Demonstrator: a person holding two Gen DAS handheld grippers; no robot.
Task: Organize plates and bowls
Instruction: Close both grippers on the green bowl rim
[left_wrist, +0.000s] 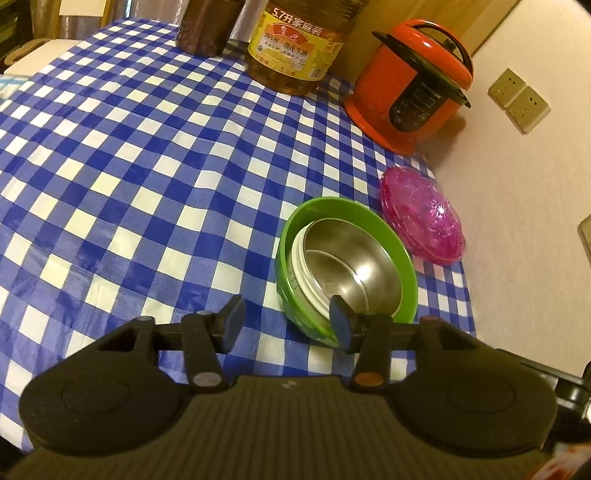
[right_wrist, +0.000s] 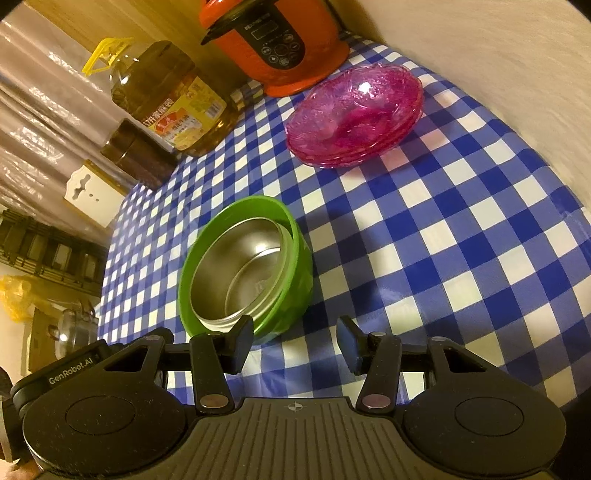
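A green bowl (left_wrist: 391, 236) (right_wrist: 297, 273) stands on the blue-checked tablecloth (left_wrist: 129, 166), with steel bowls (left_wrist: 354, 254) (right_wrist: 229, 273) nested inside it. Just beyond it lies a stack of pink see-through plates (left_wrist: 424, 214) (right_wrist: 354, 114). My left gripper (left_wrist: 286, 325) is open. Its right finger (left_wrist: 340, 325) hangs over the bowl's near rim and its left finger (left_wrist: 232, 321) is well clear of the green wall. My right gripper (right_wrist: 295, 345) is open on the bowl's other side. Its left finger (right_wrist: 243, 341) is by the rim, and only cloth shows between the fingers.
An orange rice cooker (left_wrist: 410, 85) (right_wrist: 273, 44), a big oil bottle (left_wrist: 295, 48) (right_wrist: 173, 99) and a dark jar (left_wrist: 207, 26) (right_wrist: 136, 158) stand along the table's far edge. A pale wall (left_wrist: 517, 221) runs close behind the pink plates.
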